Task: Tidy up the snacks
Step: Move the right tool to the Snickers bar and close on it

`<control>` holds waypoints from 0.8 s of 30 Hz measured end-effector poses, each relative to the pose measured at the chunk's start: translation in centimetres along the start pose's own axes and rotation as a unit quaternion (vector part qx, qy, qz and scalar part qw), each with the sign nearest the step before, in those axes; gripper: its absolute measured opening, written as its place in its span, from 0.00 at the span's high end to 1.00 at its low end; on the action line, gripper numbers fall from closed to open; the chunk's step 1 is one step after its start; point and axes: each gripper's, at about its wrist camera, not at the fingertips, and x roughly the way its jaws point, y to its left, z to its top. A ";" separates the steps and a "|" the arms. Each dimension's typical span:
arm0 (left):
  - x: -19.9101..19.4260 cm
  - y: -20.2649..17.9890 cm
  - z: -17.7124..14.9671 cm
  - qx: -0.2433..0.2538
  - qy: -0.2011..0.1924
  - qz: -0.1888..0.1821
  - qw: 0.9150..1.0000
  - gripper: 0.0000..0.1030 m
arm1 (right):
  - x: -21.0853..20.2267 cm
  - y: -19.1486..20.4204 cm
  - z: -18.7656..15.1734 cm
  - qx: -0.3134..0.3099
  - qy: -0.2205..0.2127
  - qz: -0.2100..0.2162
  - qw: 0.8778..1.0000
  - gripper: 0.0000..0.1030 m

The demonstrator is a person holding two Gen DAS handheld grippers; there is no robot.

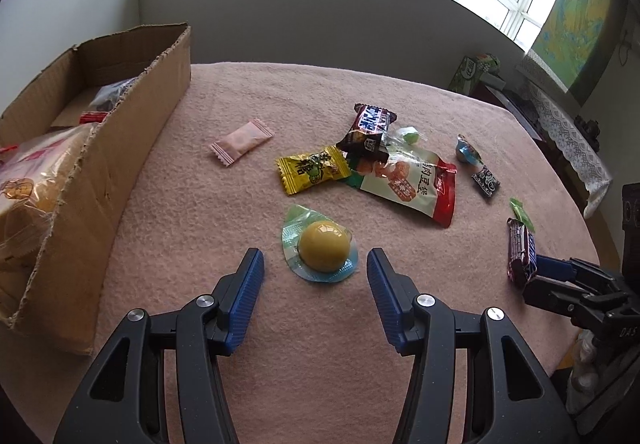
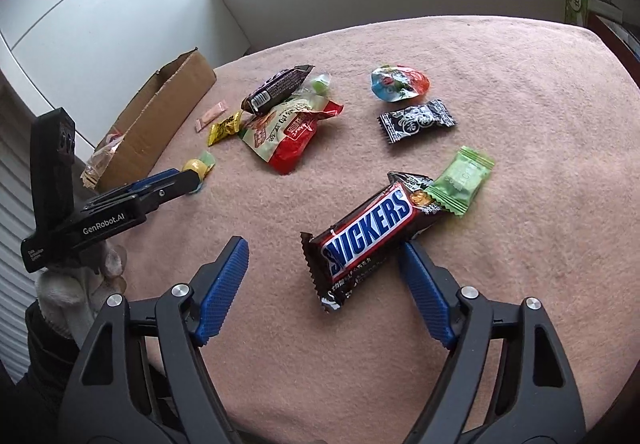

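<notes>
My left gripper [image 1: 316, 264] is open, its blue pads on either side of a yellow jelly cup [image 1: 323, 251] on the pink cloth. My right gripper [image 2: 324, 248] is open around a Snickers bar [image 2: 368, 232] that lies on the cloth; the bar touches or overlaps the right pad. A green candy [image 2: 460, 180] lies against the bar's far end. A cardboard box [image 1: 108, 164] at the left holds bagged snacks. A second Snickers bar [image 1: 370, 126], a yellow candy [image 1: 312, 168] and a red-and-white snack pouch [image 1: 412, 184] lie in a pile at mid table.
A pink sachet [image 1: 240, 142] lies near the box. A blue-and-orange jelly cup [image 2: 398, 82] and a black candy [image 2: 418, 120] lie at the right. The table's right edge [image 1: 576, 204] drops to a lace-covered shelf. A wall and windows stand behind.
</notes>
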 end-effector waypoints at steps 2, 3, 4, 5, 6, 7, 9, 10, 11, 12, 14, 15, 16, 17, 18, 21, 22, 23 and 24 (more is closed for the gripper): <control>0.2 0.4 0.4 -0.010 0.002 -0.003 1.000 0.49 | 0.3 0.0 0.4 0.001 0.001 -0.002 1.000 0.21; 0.4 0.4 0.6 -0.013 0.004 -0.004 1.000 0.49 | 0.4 0.0 0.7 0.000 0.002 -0.004 1.000 0.21; 0.5 0.4 0.7 -0.013 0.006 -0.003 1.000 0.49 | 0.6 0.2 0.9 -0.003 0.003 -0.006 1.000 0.21; 0.6 0.3 0.8 -0.010 0.007 -0.002 1.000 0.49 | 0.9 0.3 1.2 -0.009 0.003 -0.010 1.000 0.21; 0.7 0.2 0.8 -0.006 0.008 0.002 1.000 0.49 | 1.2 0.5 1.5 -0.015 0.005 -0.016 1.000 0.23; 0.8 0.1 0.8 -0.001 0.008 0.006 1.000 0.49 | 1.4 0.8 1.7 -0.024 0.006 -0.026 0.999 0.26; 0.9 -0.2 0.9 0.008 0.007 0.012 1.000 0.49 | 1.8 1.3 1.9 -0.045 0.005 -0.047 0.998 0.31; 1.0 -0.3 0.8 0.012 0.008 0.014 1.000 0.49 | 2.0 1.6 1.9 -0.055 0.003 -0.057 0.997 0.35; 1.0 -0.5 0.9 0.015 0.008 0.016 1.000 0.49 | 2.0 1.8 1.9 -0.063 0.002 -0.066 0.996 0.37; 1.1 -0.6 0.8 0.018 0.007 0.017 1.000 0.51 | 2.1 2.0 1.8 -0.070 0.000 -0.074 0.995 0.40; 1.1 -0.6 0.8 0.020 0.006 0.019 1.000 0.53 | 2.1 2.3 1.5 -0.083 -0.004 -0.091 0.992 0.46; 1.0 -0.5 0.8 0.019 0.006 0.019 1.000 0.56 | 2.2 2.3 1.5 -0.088 -0.006 -0.098 0.991 0.51; 1.0 -0.5 0.7 0.018 0.004 0.020 1.000 0.58 | 2.2 2.3 1.5 -0.090 -0.008 -0.101 0.991 0.54; 1.0 -0.4 0.8 0.017 0.003 0.021 1.000 0.61 | 2.1 2.2 1.4 -0.090 -0.009 -0.102 0.991 0.55; 1.0 -0.4 0.8 0.017 0.003 0.020 1.000 0.61 | 2.0 2.2 1.4 -0.088 -0.010 -0.102 0.991 0.58; 1.0 -0.5 0.8 0.019 0.002 0.023 1.000 0.62 | 1.8 1.9 1.4 -0.081 -0.013 -0.100 0.992 0.70; 0.9 -0.5 0.8 0.020 0.001 0.024 1.000 0.62 | 1.6 1.7 1.4 -0.077 -0.013 -0.095 0.992 0.70; 0.8 -0.5 0.8 0.020 0.000 0.024 1.000 0.63 | 1.6 1.6 1.5 -0.076 -0.013 -0.093 0.993 0.70; 0.8 -0.5 0.8 0.022 0.000 0.024 0.999 0.63 | 1.6 1.6 1.5 -0.078 -0.013 -0.093 0.993 0.70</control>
